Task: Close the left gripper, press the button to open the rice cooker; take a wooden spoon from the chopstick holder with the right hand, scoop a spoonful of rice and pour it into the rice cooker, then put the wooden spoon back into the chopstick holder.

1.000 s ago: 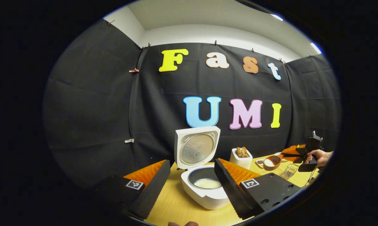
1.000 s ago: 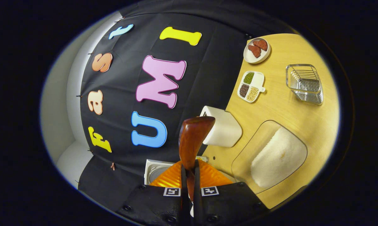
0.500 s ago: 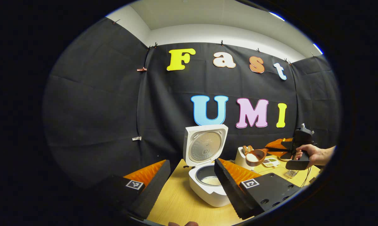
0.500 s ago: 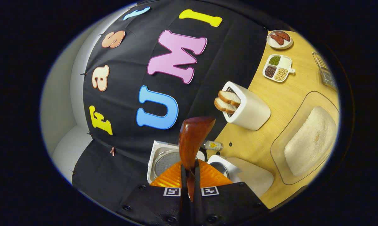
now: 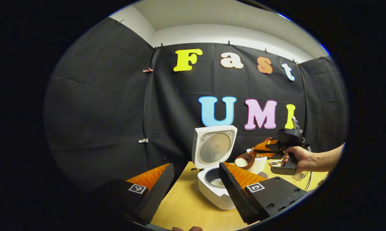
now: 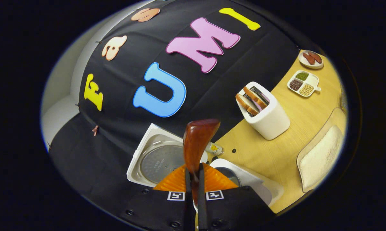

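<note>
Jaws of the left gripper [image 5: 193,184] stand apart, low over the counter [image 5: 186,211]. At 1 o'clock sits the open rice cooker [image 5: 213,189]. The right gripper [image 6: 193,179] clamps the wooden spoon [image 6: 197,141], its rice-filled bowl above the cooker.

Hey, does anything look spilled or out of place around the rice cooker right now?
Nothing stands out. The rice cooker sits lid-up on the table, no rice spilled; the wooden spoon in the right gripper carries its rice.

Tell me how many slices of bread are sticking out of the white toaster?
2. Both bread slices stand side by side in the top of the white toaster on the table, near the wall; more could be hidden lower inside.
</note>
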`<action>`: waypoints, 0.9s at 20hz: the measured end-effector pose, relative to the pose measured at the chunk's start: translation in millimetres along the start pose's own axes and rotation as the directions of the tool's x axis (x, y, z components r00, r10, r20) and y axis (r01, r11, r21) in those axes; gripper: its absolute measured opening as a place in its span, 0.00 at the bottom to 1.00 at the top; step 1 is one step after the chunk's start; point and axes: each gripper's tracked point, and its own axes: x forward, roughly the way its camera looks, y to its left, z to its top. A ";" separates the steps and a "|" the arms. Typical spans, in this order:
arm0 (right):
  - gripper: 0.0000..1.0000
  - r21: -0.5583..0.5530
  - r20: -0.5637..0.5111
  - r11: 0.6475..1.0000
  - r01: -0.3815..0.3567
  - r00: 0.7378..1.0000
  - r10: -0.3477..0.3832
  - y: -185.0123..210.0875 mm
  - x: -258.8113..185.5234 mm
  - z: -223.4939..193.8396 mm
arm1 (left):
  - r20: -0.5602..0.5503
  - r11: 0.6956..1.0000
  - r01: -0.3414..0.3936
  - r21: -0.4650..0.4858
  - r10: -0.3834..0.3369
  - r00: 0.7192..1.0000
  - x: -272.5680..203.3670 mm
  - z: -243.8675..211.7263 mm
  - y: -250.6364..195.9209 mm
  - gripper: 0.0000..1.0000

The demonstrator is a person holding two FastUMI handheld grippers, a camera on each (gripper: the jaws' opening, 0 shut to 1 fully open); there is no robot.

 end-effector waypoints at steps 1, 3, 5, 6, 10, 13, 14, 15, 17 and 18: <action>0.09 -0.038 -0.001 0.999 0.003 1.000 -0.003 4.5 4.0 -2.6 | -0.004 1.000 0.002 -0.004 -0.002 1.000 0.2 -2.0 0.3 0.97; 0.09 -0.127 0.003 0.992 0.004 1.000 -0.004 13.3 11.6 -2.7 | -0.011 1.000 0.001 -0.009 -0.001 1.000 0.7 -5.4 2.2 0.97; 0.09 -0.238 0.003 0.971 0.019 1.000 -0.018 19.1 16.8 -5.5 | -0.015 1.000 0.000 -0.016 0.000 1.000 1.5 -6.4 2.5 0.97; 0.09 -0.290 0.002 0.957 0.025 1.000 -0.026 20.0 20.0 -6.7 | -0.018 1.000 -0.001 -0.019 0.000 1.000 2.1 -6.6 2.6 0.97; 0.09 -0.460 -0.016 0.888 0.011 1.000 -0.021 32.6 32.0 -14.1 | -0.028 1.000 0.005 -0.022 -0.006 1.000 4.0 -13.1 5.9 0.97; 0.09 -0.547 -0.040 0.836 -0.026 0.999 0.005 45.8 35.6 -22.3 | -0.034 1.000 0.011 -0.028 -0.012 0.999 7.2 -14.3 7.8 0.97; 0.09 -0.570 -0.046 0.820 -0.038 0.999 0.015 50.7 35.3 -23.9 | -0.034 0.999 0.012 -0.032 -0.013 0.999 8.0 -14.3 8.2 0.97; 0.09 -0.595 -0.047 0.803 -0.047 0.999 0.023 52.9 33.2 -25.7 | -0.034 0.999 0.012 -0.034 -0.013 0.999 8.0 -14.9 8.8 0.97; 0.09 -0.656 -0.054 0.752 -0.065 0.998 0.039 60.3 32.8 -28.9 | -0.034 0.999 0.015 -0.039 -0.017 0.999 9.9 -15.0 9.1 0.97; 0.09 -0.684 -0.056 0.726 -0.073 0.997 0.047 63.5 32.1 -30.6 | -0.035 0.999 0.017 -0.043 -0.019 0.999 10.1 -15.1 8.3 0.97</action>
